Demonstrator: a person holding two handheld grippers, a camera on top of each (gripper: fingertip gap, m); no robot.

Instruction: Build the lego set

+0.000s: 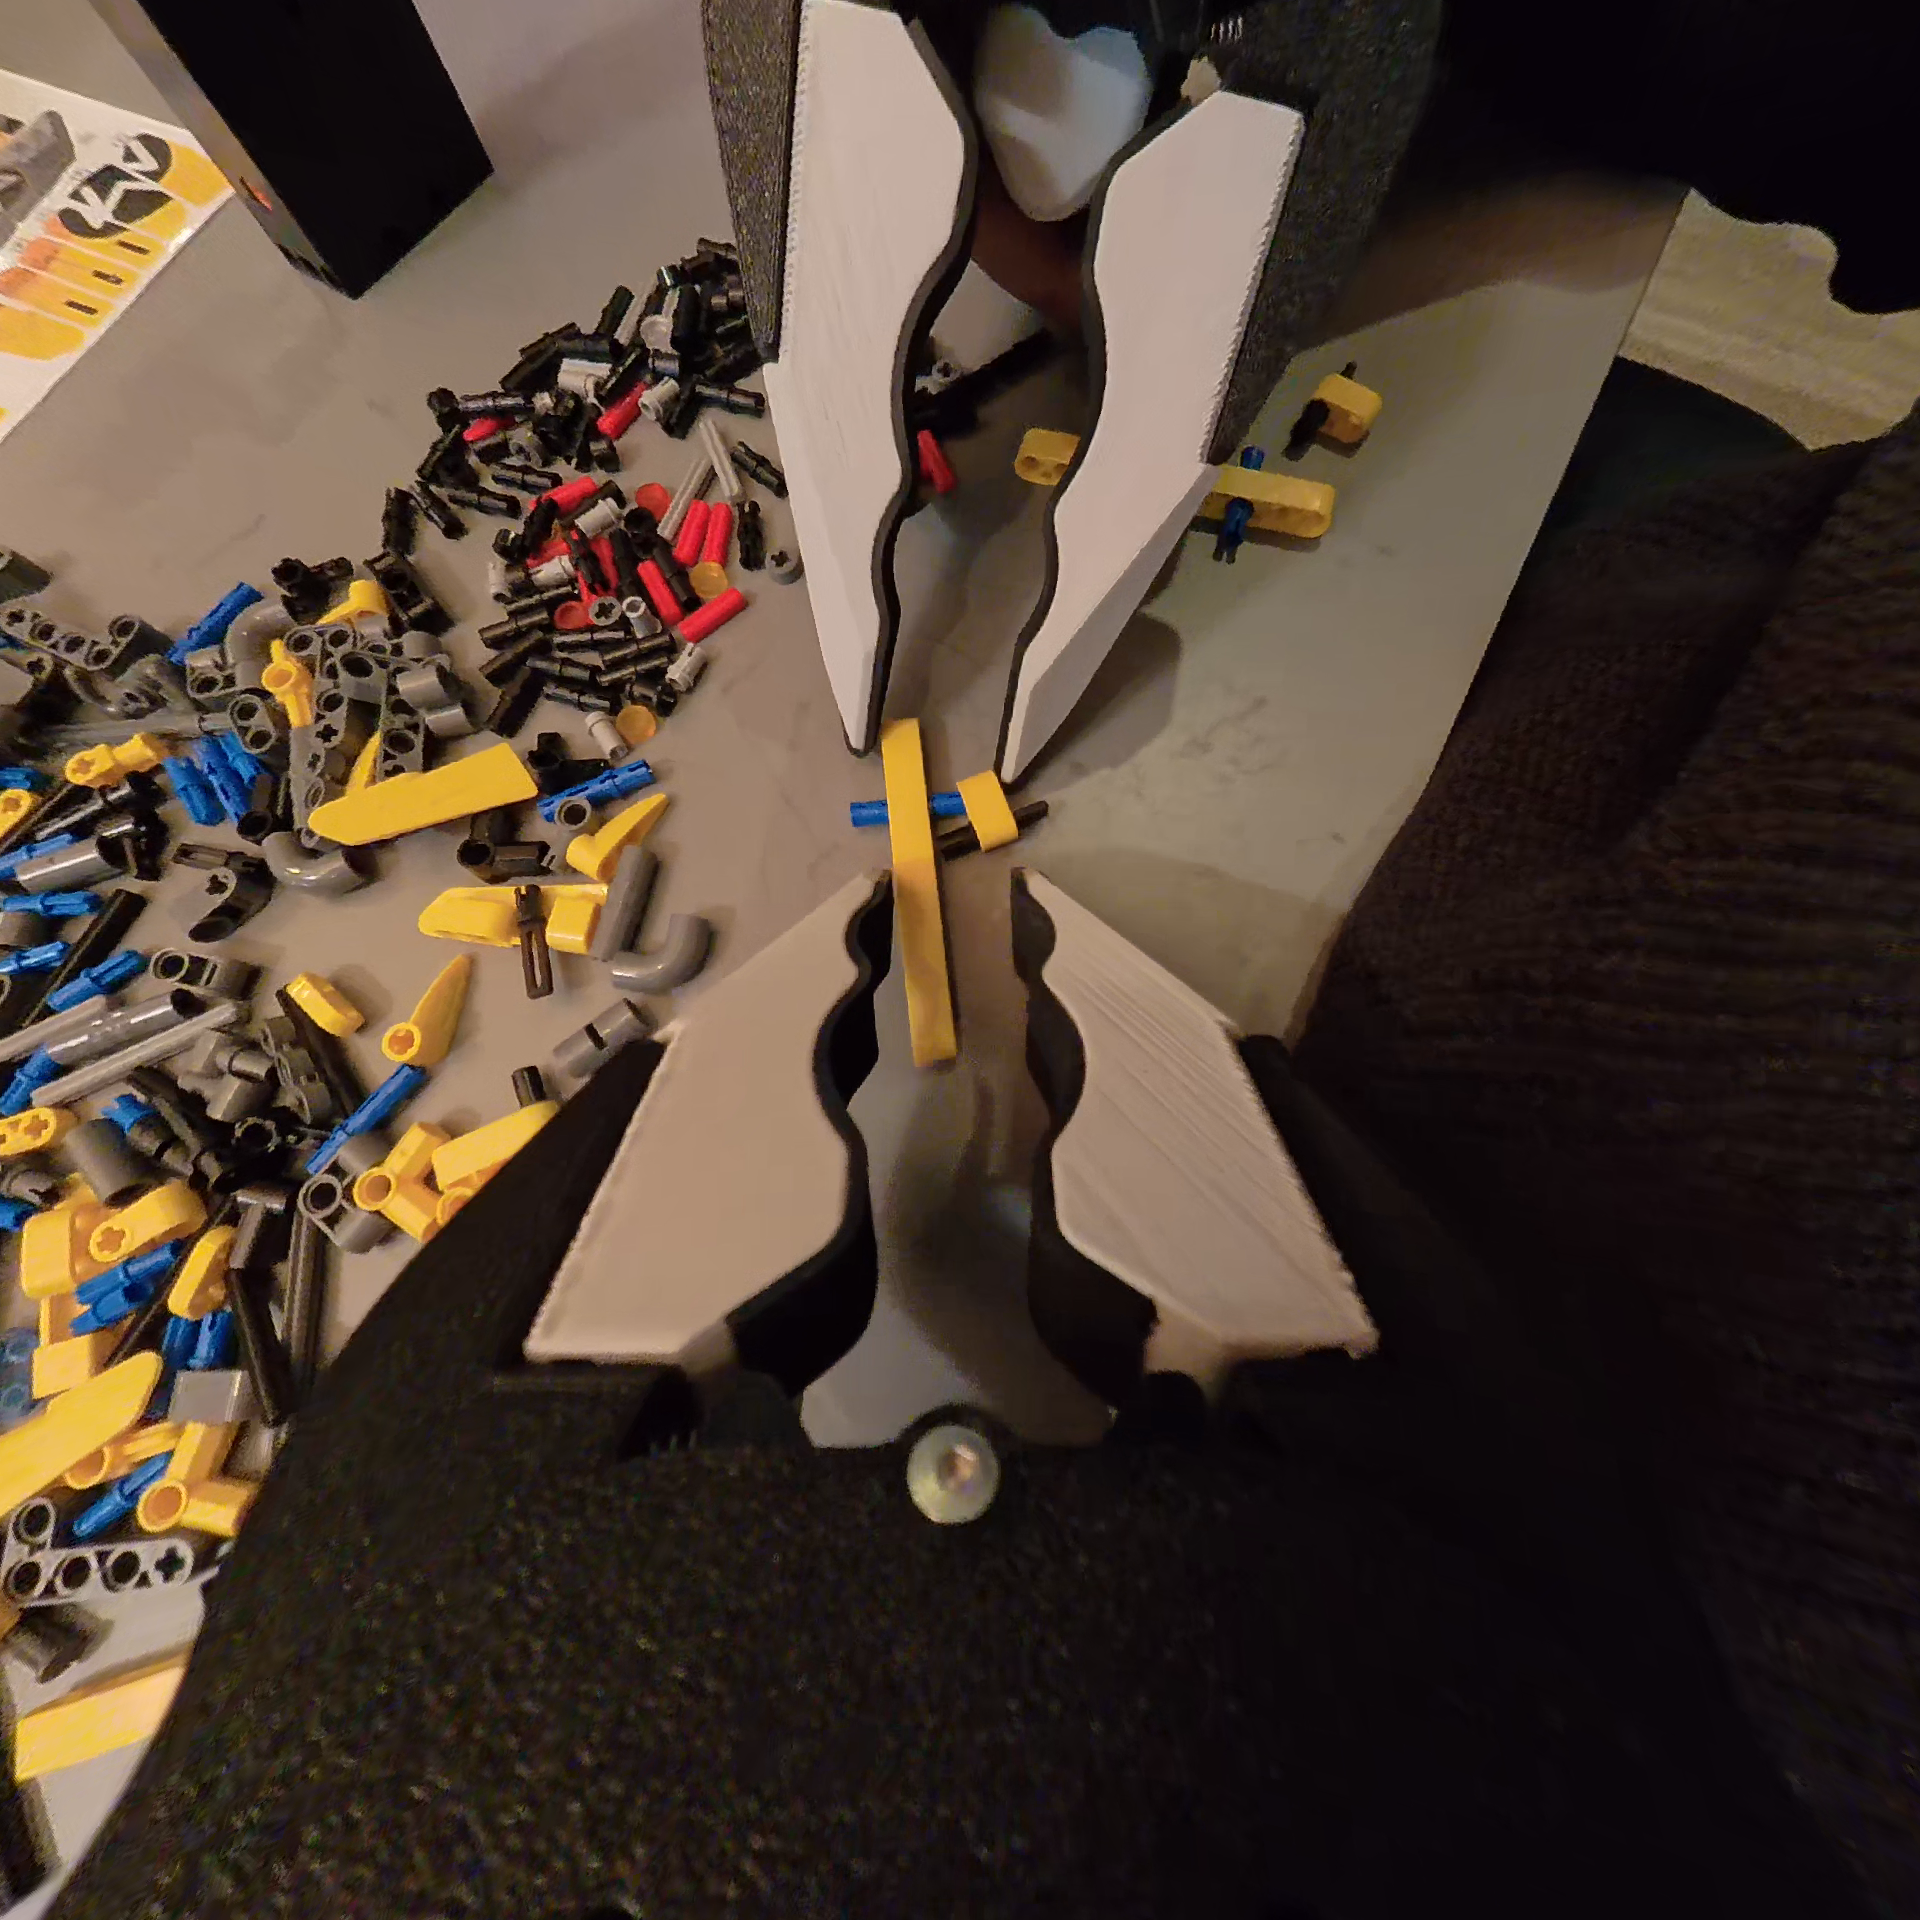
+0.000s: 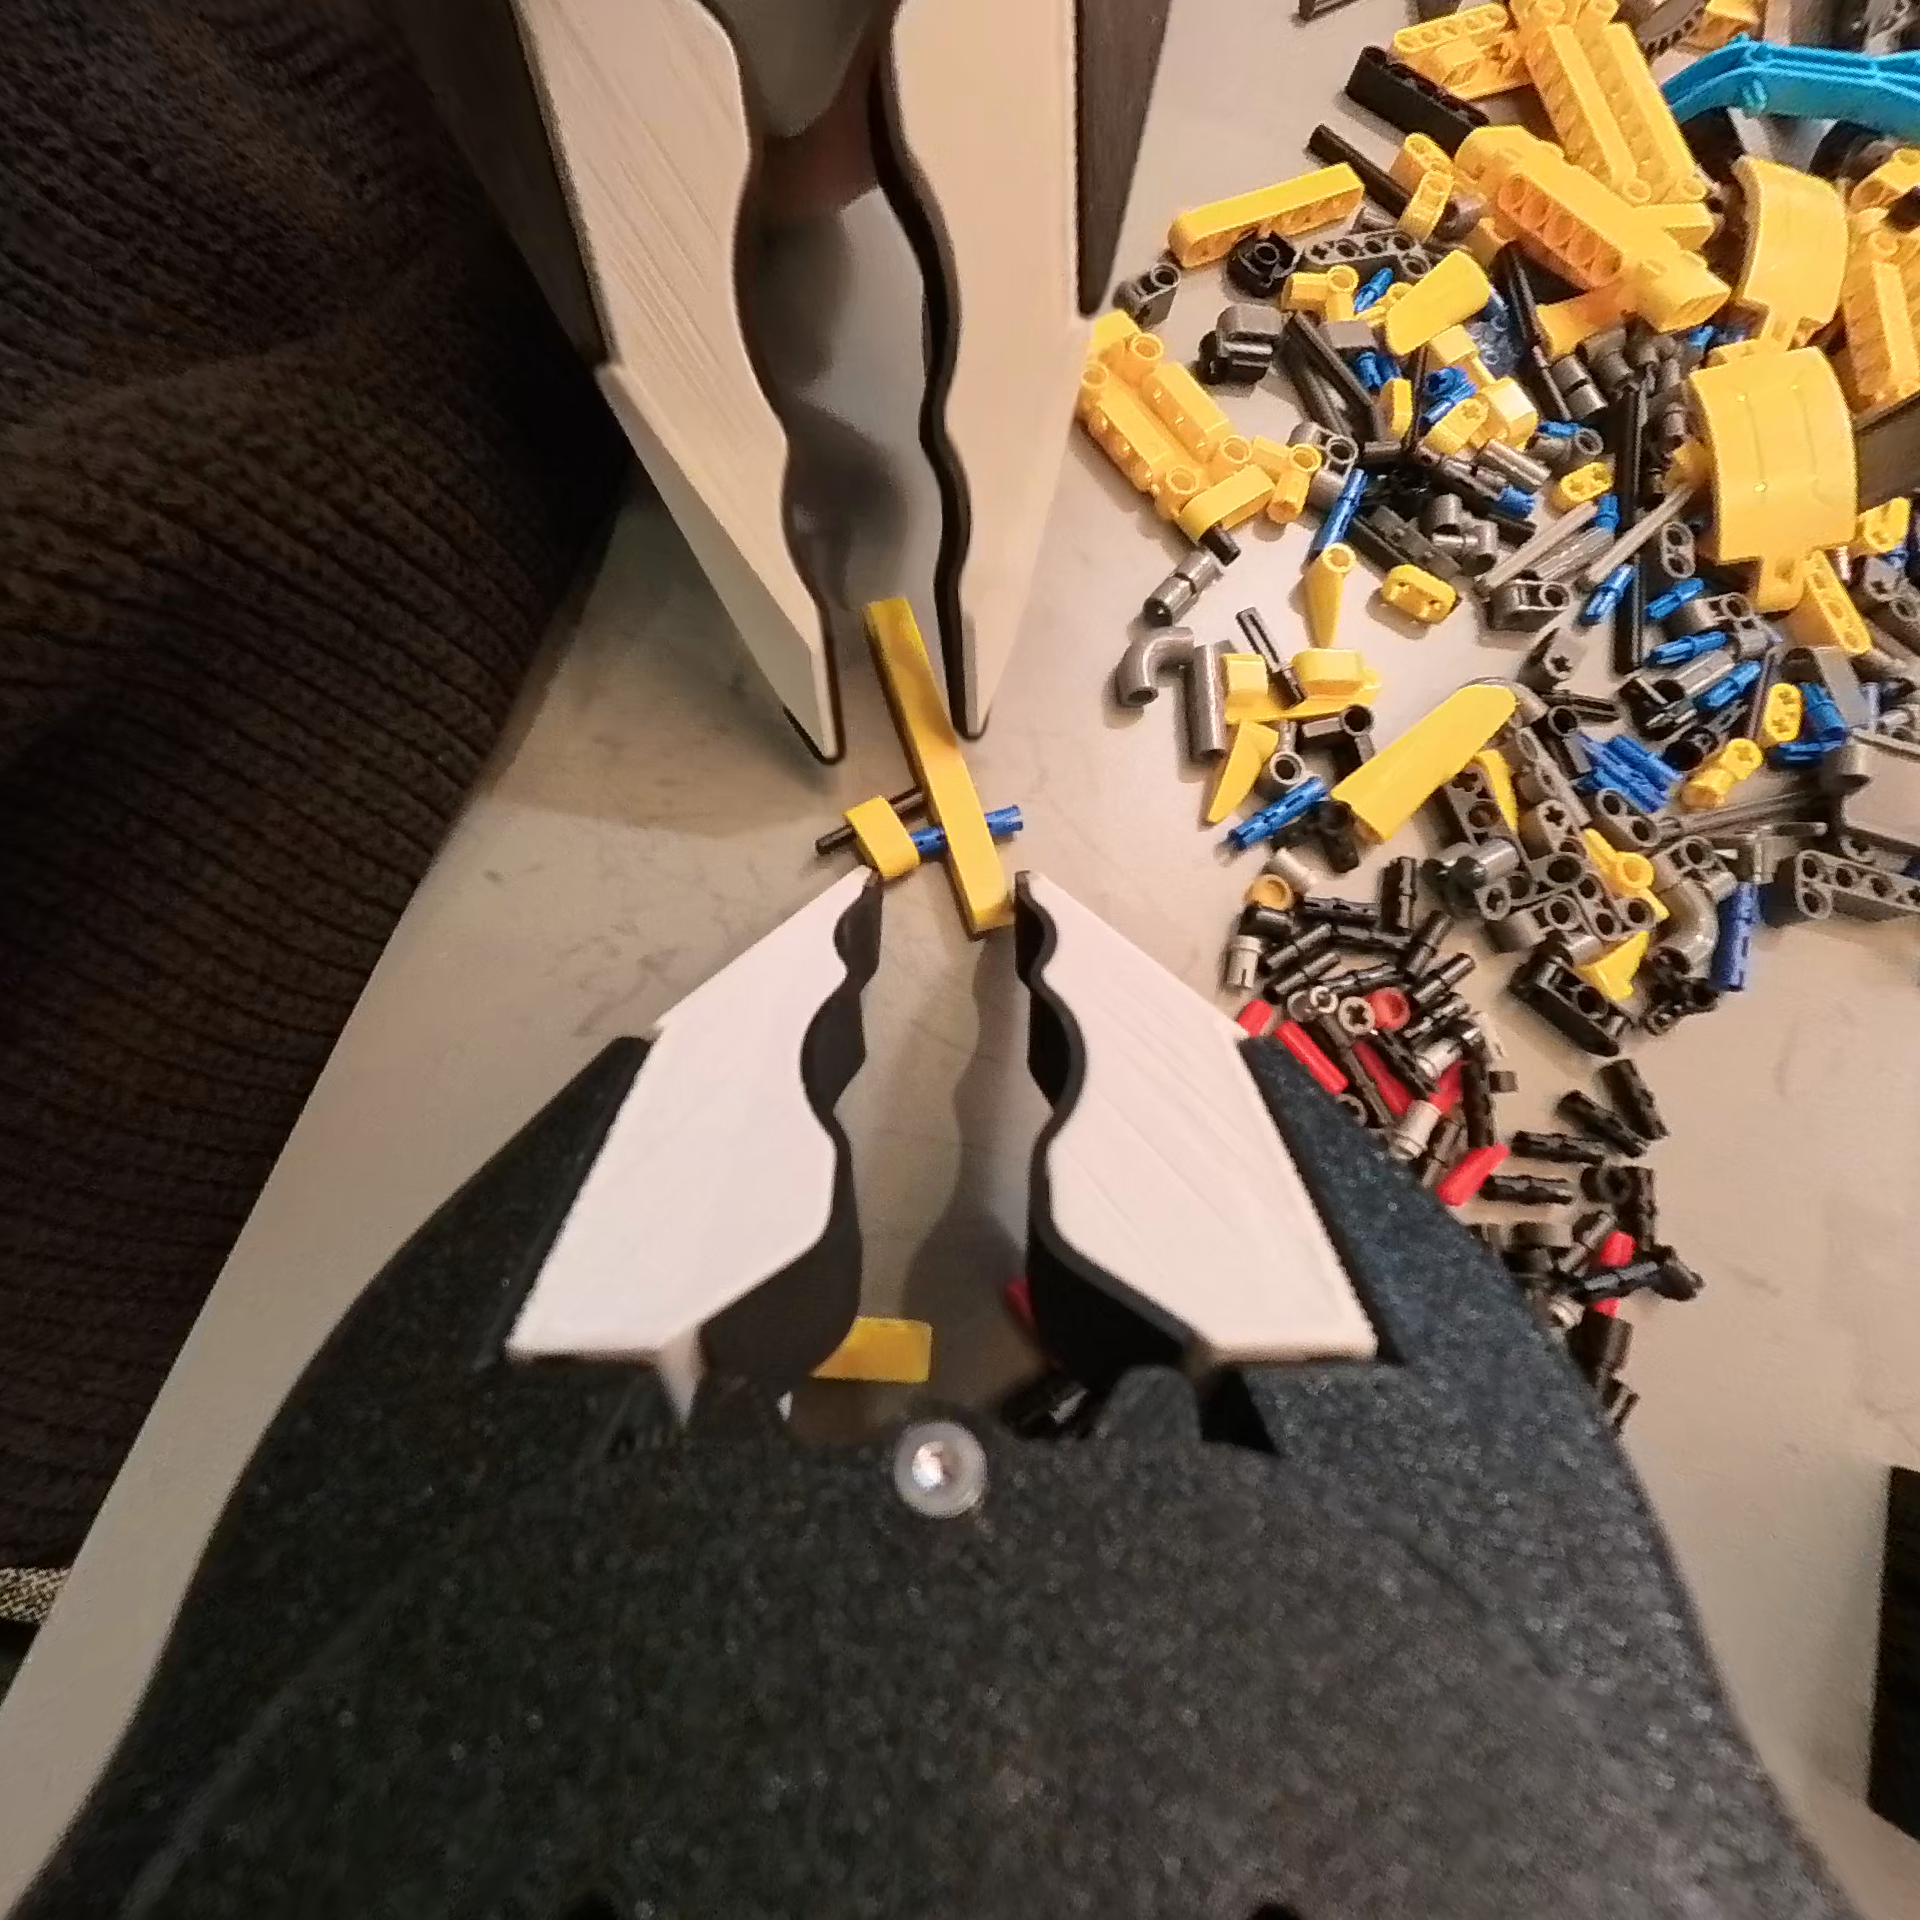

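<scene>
A long yellow beam (image 1: 920,894) rests on the grey table with a blue pin (image 1: 868,812) through it. Beside it, a small yellow piece (image 1: 985,808) sits on a black axle (image 1: 1031,812). My left gripper (image 1: 951,881) is open, and the beam's near half lies between its jaws, close to the left finger. My right gripper (image 1: 940,758) faces it from the far side, also open, tips at the beam's far end. In the right wrist view, the beam (image 2: 951,790) ends between my right gripper's (image 2: 948,883) jaws and runs on between the left gripper's (image 2: 894,738) fingers.
Loose piles of black, red, grey, blue and yellow parts (image 1: 343,831) cover the table's left; they also show in the right wrist view (image 2: 1558,468). A black box (image 1: 312,125) and a printed sheet (image 1: 83,239) lie far left. Dark knitted fabric (image 1: 1662,935) borders the table edge. Both grippers' tips are close together, under 4 cm apart.
</scene>
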